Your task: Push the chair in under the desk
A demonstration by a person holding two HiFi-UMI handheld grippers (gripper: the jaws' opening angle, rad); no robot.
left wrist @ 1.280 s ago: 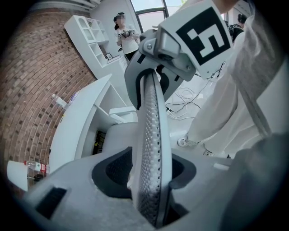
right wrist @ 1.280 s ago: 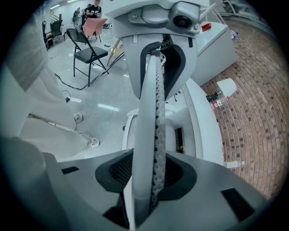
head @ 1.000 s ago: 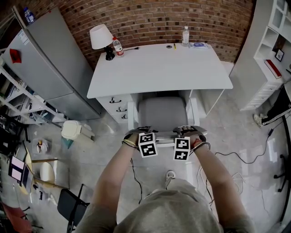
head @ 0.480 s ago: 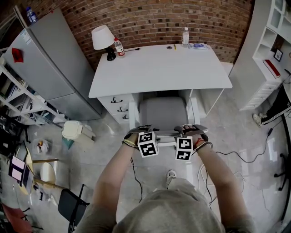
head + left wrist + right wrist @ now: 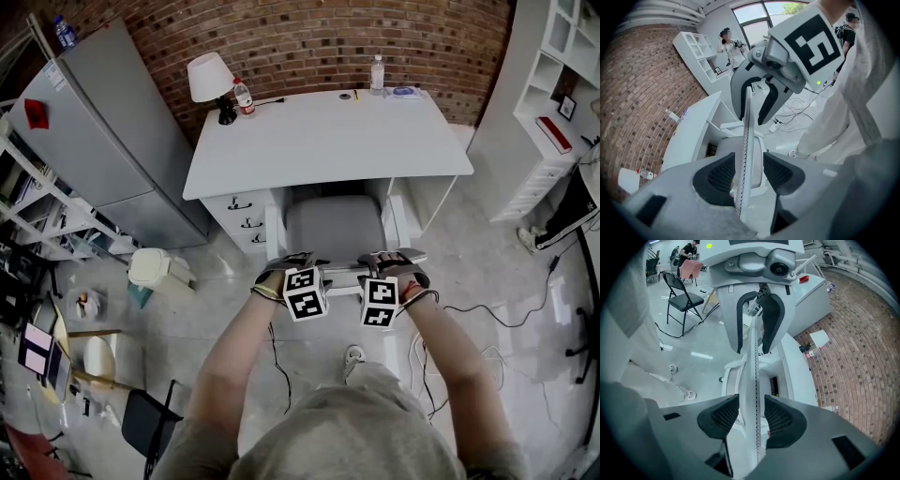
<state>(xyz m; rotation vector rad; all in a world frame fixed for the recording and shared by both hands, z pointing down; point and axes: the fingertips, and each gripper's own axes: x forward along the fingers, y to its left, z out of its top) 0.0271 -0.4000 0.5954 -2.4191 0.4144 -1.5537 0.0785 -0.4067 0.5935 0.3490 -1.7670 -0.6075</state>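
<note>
Already the chair [image 5: 333, 228] sits tucked under the bench [image 5: 328, 141] at 12 o'clock. The left tool [image 5: 750, 172] and right tool [image 5: 752, 417] straddle its backrest [image 5: 756, 380] unclenched. The right tool's jaws have just been widening, presumably to let go.

The worktop [image 5: 328, 141] stands with its back edge against the brick wall [image 5: 309, 42]. The chair [image 5: 335, 230] sits in front of it, seat partly under the front edge, with the drawers [image 5: 239, 220] just to its left. On the worktop, the lamp [image 5: 210, 80] stands at the back left corner with a bottle [image 5: 244, 97] just beside it; a second bottle [image 5: 377, 73] stands at the back, towards the right. The fridge [image 5: 103, 131] is left of the worktop, the shelf unit [image 5: 544, 112] right of it. A bin [image 5: 150, 269] is on the floor [image 5: 216, 319], left of the chair.
</note>
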